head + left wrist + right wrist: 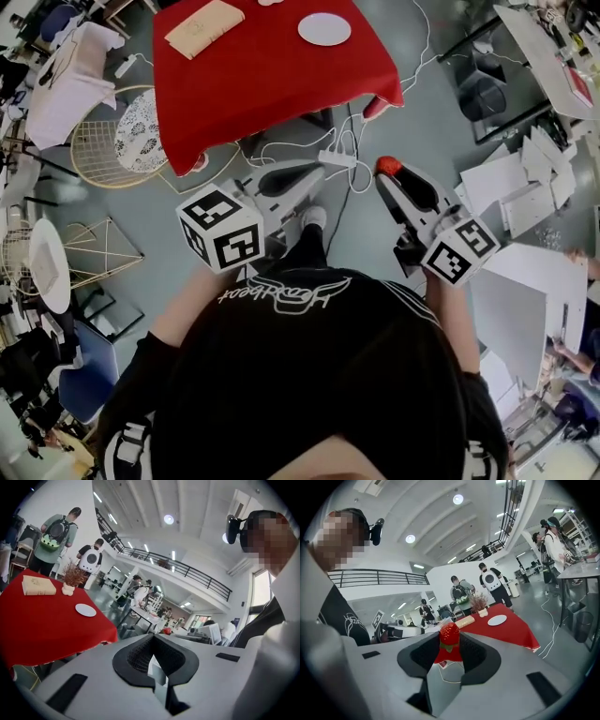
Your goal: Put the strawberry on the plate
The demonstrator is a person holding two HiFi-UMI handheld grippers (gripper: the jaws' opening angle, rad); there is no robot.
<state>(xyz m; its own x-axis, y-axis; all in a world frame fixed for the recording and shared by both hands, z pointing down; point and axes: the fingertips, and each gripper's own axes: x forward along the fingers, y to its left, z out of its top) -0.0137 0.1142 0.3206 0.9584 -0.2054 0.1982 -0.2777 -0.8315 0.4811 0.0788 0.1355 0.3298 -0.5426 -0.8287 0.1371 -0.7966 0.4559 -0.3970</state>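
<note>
**A:** So where was the strawberry [449,633]?

**B:** It was clamped between the fingers of the right gripper [450,647], well short of the red table [253,89]. The plate [324,29] lay on the table's far side. The left gripper [153,645] was closed on nothing.

**A:** Which step was that?

**B:** The carry, I'd judge. Next it needed a reach over the table, then lowering onto the plate before letting go.
</note>
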